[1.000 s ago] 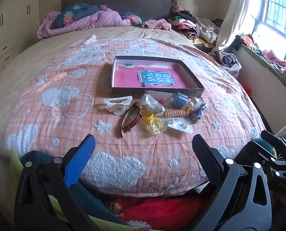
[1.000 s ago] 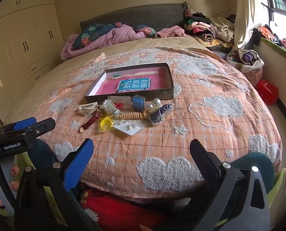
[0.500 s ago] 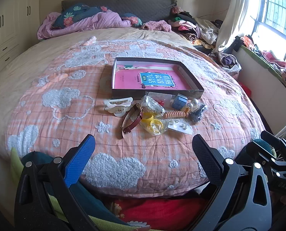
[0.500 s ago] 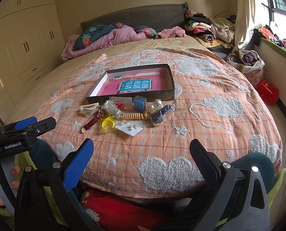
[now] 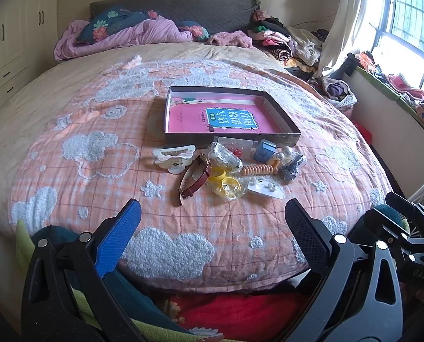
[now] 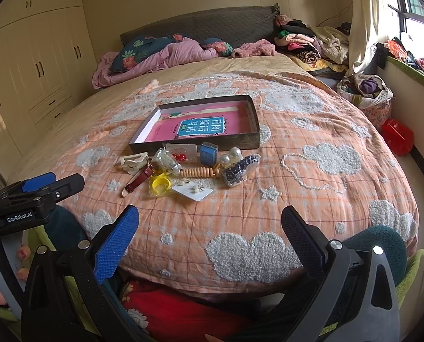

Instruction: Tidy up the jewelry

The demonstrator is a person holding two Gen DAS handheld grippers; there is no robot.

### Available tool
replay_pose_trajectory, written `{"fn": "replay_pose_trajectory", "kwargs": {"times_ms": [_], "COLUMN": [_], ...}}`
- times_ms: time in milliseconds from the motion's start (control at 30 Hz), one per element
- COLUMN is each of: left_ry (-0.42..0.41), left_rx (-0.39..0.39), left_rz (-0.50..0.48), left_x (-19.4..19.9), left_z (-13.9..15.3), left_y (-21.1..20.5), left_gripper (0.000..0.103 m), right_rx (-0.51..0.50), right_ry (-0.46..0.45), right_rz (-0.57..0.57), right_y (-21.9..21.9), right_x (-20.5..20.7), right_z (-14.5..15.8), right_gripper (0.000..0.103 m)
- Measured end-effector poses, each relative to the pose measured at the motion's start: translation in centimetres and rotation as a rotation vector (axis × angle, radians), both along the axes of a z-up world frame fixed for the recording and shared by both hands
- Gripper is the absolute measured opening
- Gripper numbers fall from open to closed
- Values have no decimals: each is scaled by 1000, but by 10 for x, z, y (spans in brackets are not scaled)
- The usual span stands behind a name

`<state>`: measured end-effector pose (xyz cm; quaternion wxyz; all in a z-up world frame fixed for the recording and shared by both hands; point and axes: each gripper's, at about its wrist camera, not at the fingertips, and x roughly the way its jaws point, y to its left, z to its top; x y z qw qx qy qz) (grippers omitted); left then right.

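Observation:
A shallow dark box with a pink book in it lies mid-bed. In front of it lies a cluster of jewelry: a white hair clip, a brown-strap watch, yellow rings, an orange coil band, a blue cube, pearls, a dark bead bag and an earring card. My left gripper and right gripper are open and empty, near the bed's front edge.
The bed has an orange checked quilt with white cloud patches. Pillows and a purple blanket lie at the headboard. Clothes pile at the far right. A red bag sits on the floor at right. Wardrobes stand at left.
Both grippers have drifted slightly; the box and jewelry sit a touch lower in both views. Nothing was picked up or moved.

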<state>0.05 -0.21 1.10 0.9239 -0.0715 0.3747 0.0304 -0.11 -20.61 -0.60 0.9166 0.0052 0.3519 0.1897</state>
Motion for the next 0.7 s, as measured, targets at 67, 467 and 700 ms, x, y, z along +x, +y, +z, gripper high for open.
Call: {"fn": "replay_pose_trajectory", "kwargs": {"times_ms": [67,467,700], "left_ry": [-1,-6,-6], "left_rx": [1,2,9], "left_rz": [-1,-3,-6], "left_x": [0,-3,-3], "left_z": [0,3,8], "left_y": [0,1,0], "left_gripper": [95,95,95], "right_rx": [-1,1,8], "right_ry": [-1,-2,3], "right_rz": [1,3,18], "right_y": [1,1,3], "right_x": [0,0,3], "right_z": [1,1,1], "right_gripper": [99,99,99]}}
